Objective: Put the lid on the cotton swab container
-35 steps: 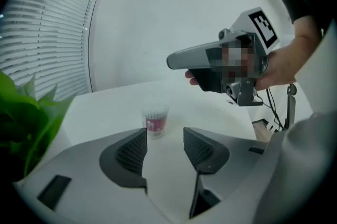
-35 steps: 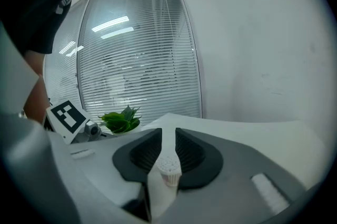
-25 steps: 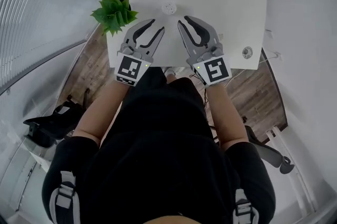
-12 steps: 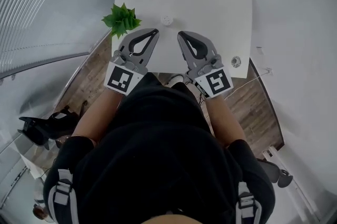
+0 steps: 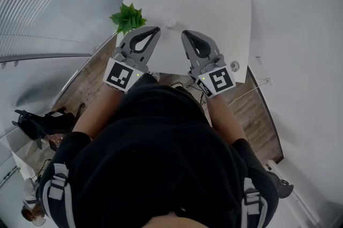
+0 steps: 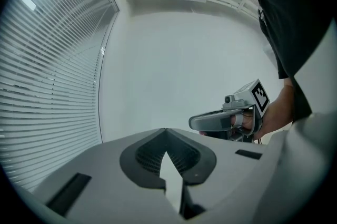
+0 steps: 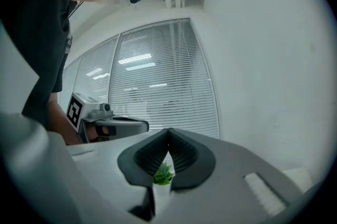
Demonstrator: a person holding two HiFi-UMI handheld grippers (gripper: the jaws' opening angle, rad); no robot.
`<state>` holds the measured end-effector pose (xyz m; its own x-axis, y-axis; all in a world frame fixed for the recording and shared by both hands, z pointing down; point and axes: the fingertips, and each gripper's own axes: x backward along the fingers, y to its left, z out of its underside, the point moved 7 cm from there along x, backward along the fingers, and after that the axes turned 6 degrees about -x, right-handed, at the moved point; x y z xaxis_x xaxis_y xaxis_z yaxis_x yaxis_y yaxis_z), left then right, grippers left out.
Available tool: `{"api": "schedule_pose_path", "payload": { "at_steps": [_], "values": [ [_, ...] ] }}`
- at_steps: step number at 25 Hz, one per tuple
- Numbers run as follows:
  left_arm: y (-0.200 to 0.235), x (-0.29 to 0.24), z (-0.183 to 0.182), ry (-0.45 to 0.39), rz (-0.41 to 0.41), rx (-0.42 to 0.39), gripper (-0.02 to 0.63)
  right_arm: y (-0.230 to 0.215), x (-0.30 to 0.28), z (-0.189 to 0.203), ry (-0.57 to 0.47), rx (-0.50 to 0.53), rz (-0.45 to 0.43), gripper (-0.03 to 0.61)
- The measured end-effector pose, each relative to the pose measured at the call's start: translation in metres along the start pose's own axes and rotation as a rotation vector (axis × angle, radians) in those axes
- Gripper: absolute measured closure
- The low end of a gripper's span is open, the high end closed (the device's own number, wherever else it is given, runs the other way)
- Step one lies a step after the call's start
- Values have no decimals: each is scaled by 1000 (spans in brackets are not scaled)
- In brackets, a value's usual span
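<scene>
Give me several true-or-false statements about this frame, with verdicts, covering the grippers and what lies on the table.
1. Both grippers are shut and empty. True: the left gripper and the right gripper each have their jaws together with nothing between them.
2. The green plant stands at the right edge of the table. False: it is at the left edge, beside the left gripper.
3. A small round white object lies on the table just ahead of the gripper tips. True.
4. The right gripper touches that object. False: it is apart from it.
5. A second round object sits near the table's near right corner. True.
</scene>
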<state>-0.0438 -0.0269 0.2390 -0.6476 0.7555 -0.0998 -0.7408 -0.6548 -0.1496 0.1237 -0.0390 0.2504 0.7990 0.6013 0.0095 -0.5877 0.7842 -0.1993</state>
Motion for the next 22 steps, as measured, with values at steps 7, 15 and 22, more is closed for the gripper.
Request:
{"api": "schedule_pose_path", "payload": {
  "at_steps": [7,15,22],
  "values": [
    [0,0,-13,-30,3,-14,604,8,0,-13,-8,20,-5,568],
    [1,1,-15,-37,6,-16,604,11,-2,-16,-2,27,1,568],
    [5,4,-16,-34,0,9,603,14,-5,-16,5,33,-1,568]
  ]
}}
